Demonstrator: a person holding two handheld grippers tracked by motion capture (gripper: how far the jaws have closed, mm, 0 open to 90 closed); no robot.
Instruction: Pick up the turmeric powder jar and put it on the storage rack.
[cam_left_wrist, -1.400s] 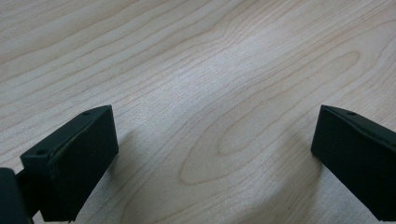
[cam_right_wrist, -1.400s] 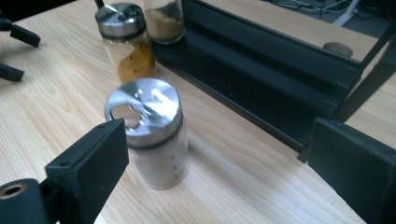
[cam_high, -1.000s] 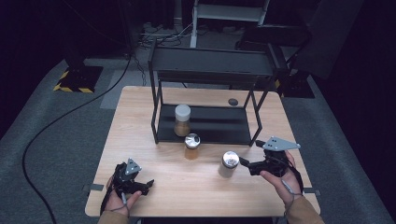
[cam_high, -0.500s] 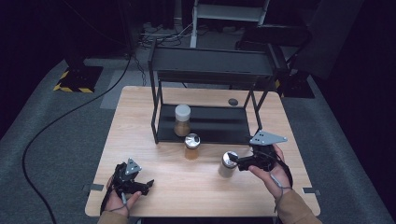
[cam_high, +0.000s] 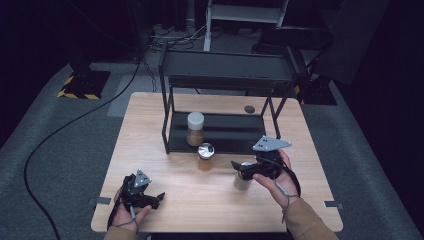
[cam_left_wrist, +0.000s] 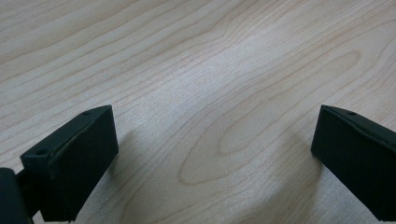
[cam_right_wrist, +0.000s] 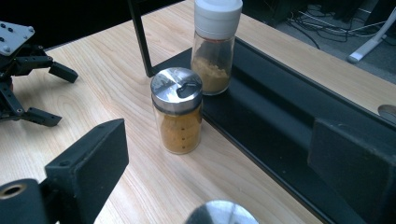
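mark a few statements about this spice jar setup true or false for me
1. The white-lidded jar stands on the black rack's lower shelf. True.
2. The left gripper is shut on a jar. False: its jaws are open over bare table.
3. The metal-lidded jar stands on the wood in front of the rack. True.
4. The right gripper rests on the rack's top shelf. False: it is low over the table at a third jar.
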